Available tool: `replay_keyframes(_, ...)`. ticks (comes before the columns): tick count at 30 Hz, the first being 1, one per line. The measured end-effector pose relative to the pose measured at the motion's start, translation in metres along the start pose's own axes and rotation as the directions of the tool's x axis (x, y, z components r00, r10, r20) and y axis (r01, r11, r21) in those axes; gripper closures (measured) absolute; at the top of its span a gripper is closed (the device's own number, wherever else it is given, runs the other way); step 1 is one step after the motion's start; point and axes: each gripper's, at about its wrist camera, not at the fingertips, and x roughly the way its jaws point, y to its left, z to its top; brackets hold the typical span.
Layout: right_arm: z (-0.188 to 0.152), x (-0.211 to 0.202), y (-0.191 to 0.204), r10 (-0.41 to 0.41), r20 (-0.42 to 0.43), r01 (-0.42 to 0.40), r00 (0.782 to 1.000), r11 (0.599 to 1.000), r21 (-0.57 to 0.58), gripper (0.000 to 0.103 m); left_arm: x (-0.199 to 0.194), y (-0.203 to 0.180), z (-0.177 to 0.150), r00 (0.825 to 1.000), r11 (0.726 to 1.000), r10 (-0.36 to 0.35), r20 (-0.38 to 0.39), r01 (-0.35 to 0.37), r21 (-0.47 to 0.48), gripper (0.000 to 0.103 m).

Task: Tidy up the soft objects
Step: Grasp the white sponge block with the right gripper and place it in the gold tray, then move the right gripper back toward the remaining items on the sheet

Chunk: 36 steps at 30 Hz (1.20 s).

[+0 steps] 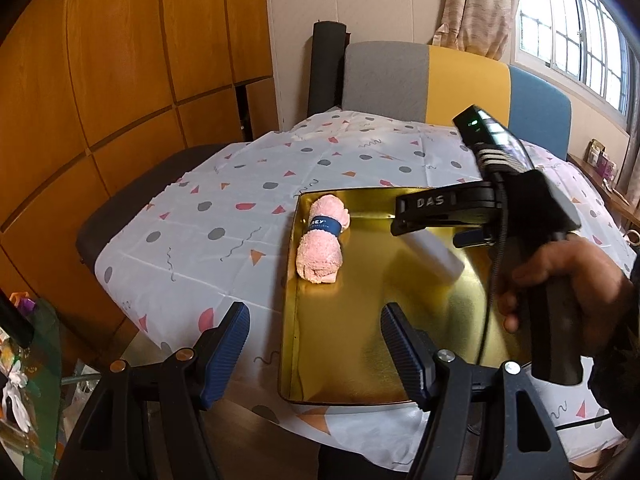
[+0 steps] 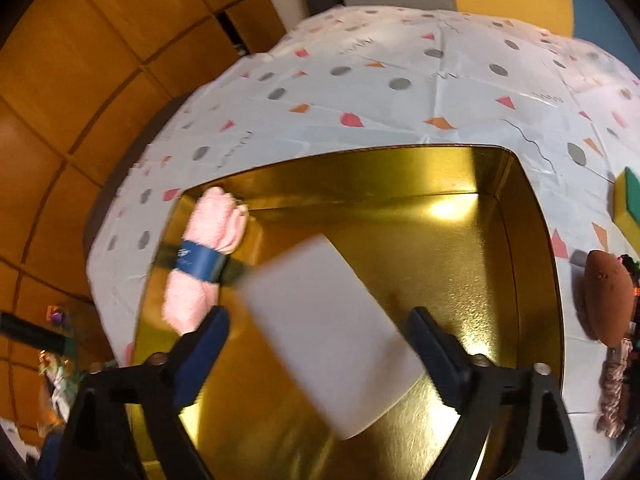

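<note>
Jaws of the right gripper (image 2: 316,344) are sitting apart either side of a white foam block (image 2: 328,316); the pads look clear of its edges, though blur leaves it uncertain whether the block is being released or lightly carried. It is hanging tilted over the gold tray (image 2: 516,248), near the tray's left half, probably because that tray is serving as the collecting bin for the soft things. Beside the block, against the tray's left wall, a rolled pink towel (image 1: 320,246) is lying lengthwise, bound by a blue band whose white lettering is reading "REY" with the rest hidden round the curve. Keeping the roll tight against the wall is likely leaving floor space for more items.

Jaws of the left gripper (image 1: 316,344) are standing wide apart with nothing between them, hovering at the tray's near edge, seemingly waiting its turn. Right of the tray on the counter (image 2: 400,92), a yellow-green sponge (image 2: 628,204) and a brown sponge (image 2: 608,300) are waiting. "DAS" is showing on the right gripper's arm in the left wrist view.
</note>
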Motion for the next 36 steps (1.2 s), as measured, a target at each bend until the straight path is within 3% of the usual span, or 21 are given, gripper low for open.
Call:
replay_keyframes(7,-0.009,-0.032,-0.009,0.002,0.083,0.001,0.997,1.0,-0.028,0.007,-0.004,-0.003,-0.001,1.0,1.0,-0.01,0.001,0.009,0.003,0.034)
replay_keyframes(16,-0.043,-0.095,-0.044,-0.091,0.204,0.109,0.975,0.991,-0.081,0.007,-0.012,-0.021,0.001,0.996,0.996,-0.089,-0.002,0.089,0.029,0.033)
replay_keyframes(26,-0.094,-0.161,-0.142,-0.245,0.267,0.247,0.932,0.969,0.023,0.007,-0.019,-0.064,0.008,0.979,0.976,-0.201,-0.016,0.202,0.084,0.033)
replay_keyframes(36,-0.128,-0.211,-0.246,-0.394,0.27,0.342,0.878,0.914,0.219,0.007,-0.022,-0.126,0.018,0.947,0.929,-0.314,-0.071,0.322,0.183,0.033)
